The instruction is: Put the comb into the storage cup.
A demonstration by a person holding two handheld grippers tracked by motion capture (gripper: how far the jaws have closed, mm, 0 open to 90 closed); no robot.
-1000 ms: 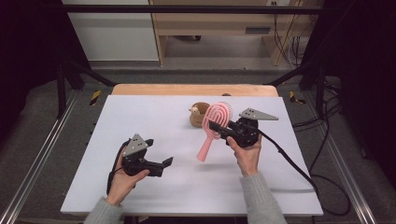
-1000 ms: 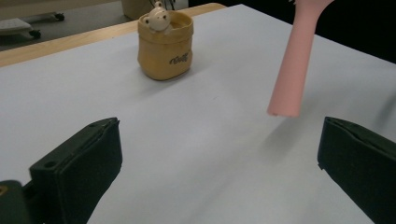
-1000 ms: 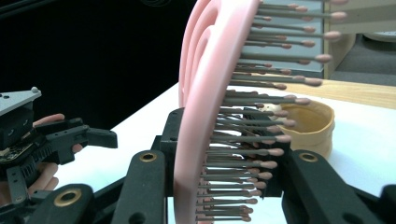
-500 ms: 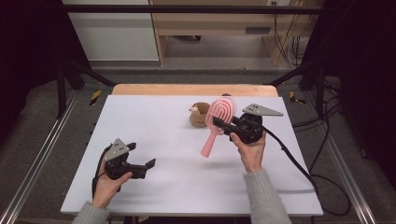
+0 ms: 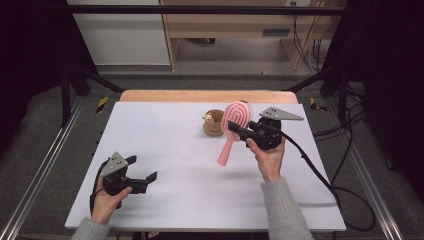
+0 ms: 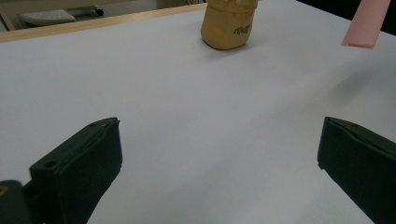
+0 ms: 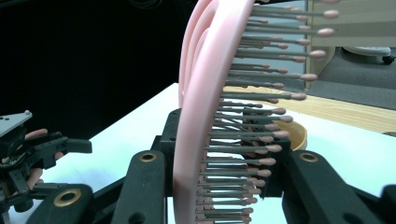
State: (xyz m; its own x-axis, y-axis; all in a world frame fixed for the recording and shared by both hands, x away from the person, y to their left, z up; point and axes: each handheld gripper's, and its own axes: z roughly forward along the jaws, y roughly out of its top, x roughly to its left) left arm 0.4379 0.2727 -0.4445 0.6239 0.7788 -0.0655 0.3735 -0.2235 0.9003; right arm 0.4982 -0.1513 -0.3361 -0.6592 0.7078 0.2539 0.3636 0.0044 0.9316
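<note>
High view: the right gripper point(image 5: 240, 131) is pinching the pink hairbrush point(image 5: 231, 131) by its head, jaws pressing on either side, the handle hanging down and left of the jaws, clear above the table point(image 5: 170, 130). A tan cup point(image 5: 213, 123) is standing just beyond and left of those jaws, near the brush head; whether they are touching cannot be told. The left gripper point(image 5: 148, 178) is sitting low near the table's near-left corner, jaws spread with nothing between them. A wide bare stretch of table is lying between the two sets of jaws.

Left gripper view: the left gripper point(image 6: 219, 163) jaws are standing wide apart, bare white surface between and ahead of them. The tan cup point(image 6: 229, 25) is sitting far ahead, near the wooden far edge; the hairbrush's handle tip point(image 6: 366, 23) is hanging ahead and to the right.

Right gripper view: the right gripper point(image 7: 224, 186) jaws are clamping the hairbrush point(image 7: 205, 93), one on its pink back, one against the bristles. The cup's rim point(image 7: 299, 133) is showing just behind the bristles. The left gripper point(image 7: 28, 149) is showing far off to the left.
</note>
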